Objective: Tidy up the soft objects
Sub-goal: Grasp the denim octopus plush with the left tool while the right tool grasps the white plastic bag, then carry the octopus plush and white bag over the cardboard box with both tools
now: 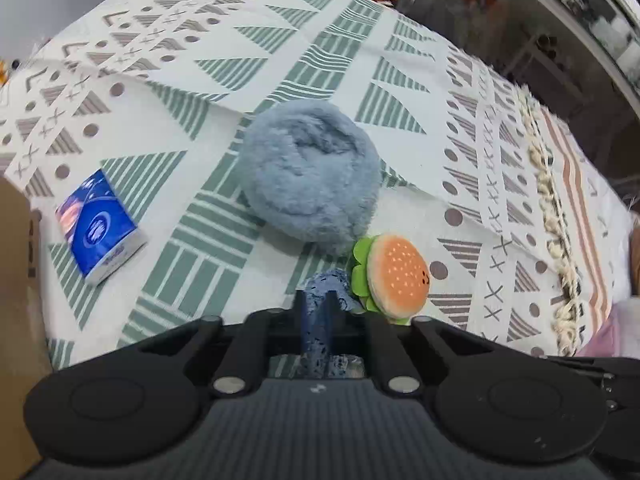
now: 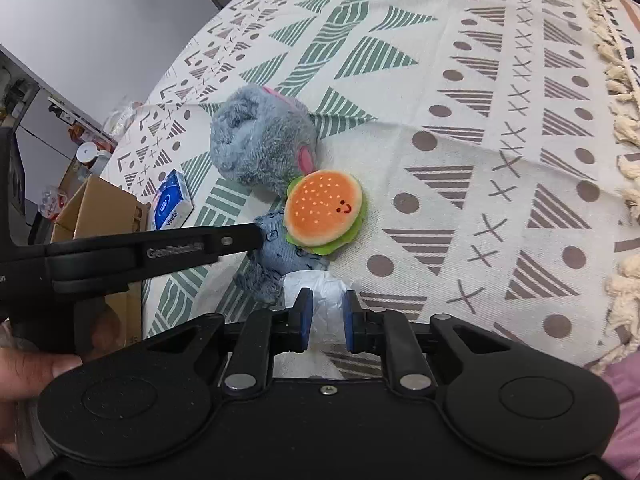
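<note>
We log the left gripper with its jaws pinched on a dark blue patterned cloth, which sits between them and spills out ahead and below. The right gripper has its jaws spread, with a crumpled white tissue lying in the gap — whether the pads touch it we cannot tell. Just ahead of both sets of jaws lies a burger plush, resting against the cloth; beyond it, touching, is a fluffy blue-grey plush. Off to the left of the jaws, well apart from the pile, a blue tissue pack lies flat, and further left again a cardboard box stands open, at the desk's left edge. We judge the task to be early: all the soft things are on the patterned cloth cover of the desk, none seen inside the box, which we take as the likely destination. Room is ample ahead and right of the jaws — bare cover out to the tasselled fringe. Leftward, the tissue pack lies on the path to the box, and the two grippers are close together, the left one crossing in front of the right.
</note>
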Demonstrator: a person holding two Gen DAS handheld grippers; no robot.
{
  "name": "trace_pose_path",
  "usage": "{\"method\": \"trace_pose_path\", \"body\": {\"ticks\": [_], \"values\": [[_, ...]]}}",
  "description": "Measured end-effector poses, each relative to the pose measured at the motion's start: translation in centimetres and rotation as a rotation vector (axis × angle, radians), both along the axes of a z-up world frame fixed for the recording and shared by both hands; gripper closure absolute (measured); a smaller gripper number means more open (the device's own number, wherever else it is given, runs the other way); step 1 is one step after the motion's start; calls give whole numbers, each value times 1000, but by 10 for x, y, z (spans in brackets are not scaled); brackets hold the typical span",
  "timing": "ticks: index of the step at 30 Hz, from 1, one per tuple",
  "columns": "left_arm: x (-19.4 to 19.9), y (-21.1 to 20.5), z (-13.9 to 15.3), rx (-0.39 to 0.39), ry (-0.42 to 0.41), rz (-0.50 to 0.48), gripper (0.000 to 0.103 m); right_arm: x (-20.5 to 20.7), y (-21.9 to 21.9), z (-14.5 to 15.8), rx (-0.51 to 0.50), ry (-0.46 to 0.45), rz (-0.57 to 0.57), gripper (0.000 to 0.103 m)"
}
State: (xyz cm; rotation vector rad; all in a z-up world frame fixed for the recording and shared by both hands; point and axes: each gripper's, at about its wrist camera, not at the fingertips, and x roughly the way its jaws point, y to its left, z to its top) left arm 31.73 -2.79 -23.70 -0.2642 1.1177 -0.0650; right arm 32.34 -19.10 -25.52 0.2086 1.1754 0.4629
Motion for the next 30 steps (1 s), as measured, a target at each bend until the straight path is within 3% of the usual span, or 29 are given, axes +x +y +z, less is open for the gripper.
{"method": "trace_pose_path", "body": {"ticks": [7, 11, 14, 15, 18, 19, 24, 27, 29, 30], "values": [[-11, 4, 7, -36, -25, 31, 103, -7, -14, 6, 20, -16, -33, 87], [-12, -2, 8, -10, -29, 23, 103, -10, -22, 10, 15, -23, -50, 87], [-8, -6, 5, 13, -3, 24, 95, -12, -28, 14, 10, -36, -58, 87], [-6, -8, 3, 28, 10, 27, 88, -12, -30, 16, 5, -42, -62, 87], [-5, -8, -2, 27, 19, 48, 47, -12, -36, 18, 2, -49, -76, 87], [-5, -7, -3, 19, 8, 57, 44, -12, -39, 18, 3, -48, -81, 87], [-3, -11, -16, 23, 29, 70, 44, -11, -48, 18, -2, -42, -109, 87], [-6, -19, -18, 50, 1, 33, 44, -9, -50, 18, -1, -45, -117, 87], [-7, -24, -20, 52, -6, 7, 50, -8, -49, 19, 4, -46, -119, 87], [-8, -24, -21, 42, -9, -1, 60, -7, -47, 20, 8, -48, -118, 87]]}}
